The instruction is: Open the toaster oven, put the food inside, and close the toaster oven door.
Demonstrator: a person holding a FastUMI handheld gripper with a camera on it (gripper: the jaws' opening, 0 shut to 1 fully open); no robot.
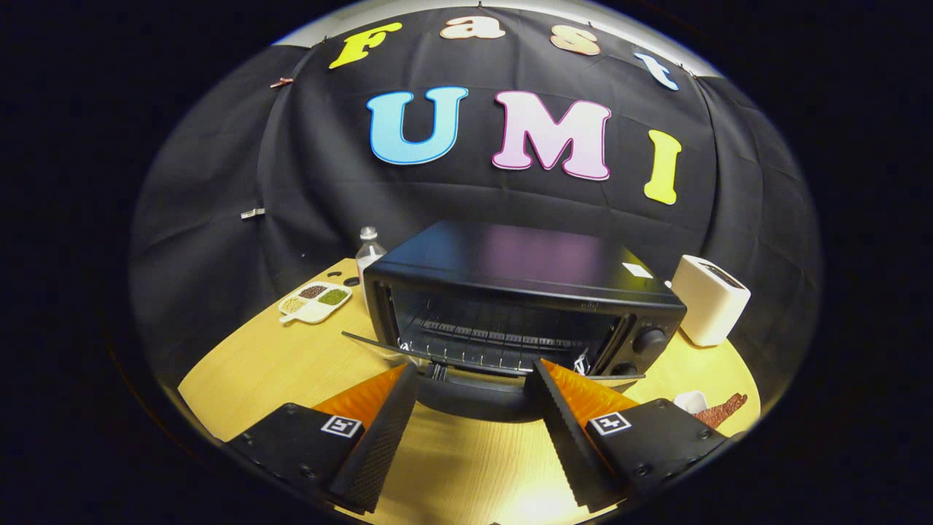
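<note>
A: Where does the toaster oven [521, 292] stand?

B: On the wooden surface [277, 364], straight ahead of the gripper [477, 375]. It is black, and its door [474, 390] hangs down and open toward the camera, so the wire rack [488, 339] inside shows.

A: And the fingers [386, 430]?

B: Spread wide, with nothing between them but the lowered door's front edge and handle, which lie in the gap near the tips. Whether the tips touch the door I cannot tell; they do not press on anything.

A: Where is the food?

B: A reddish-brown strip of food [721, 410] lies on the surface beyond the right finger, just beside a small white cup [690, 400]. It is partly hidden by the finger's body.

A: What else is around?

B: A white toaster [709, 299] stands to the right of the oven, near its control knobs [649, 340]. To the left, a clear bottle [369, 254] stands just beside the oven's corner, and a white divided tray [315, 301] with grains in its compartments lies farther left on the surface.
</note>
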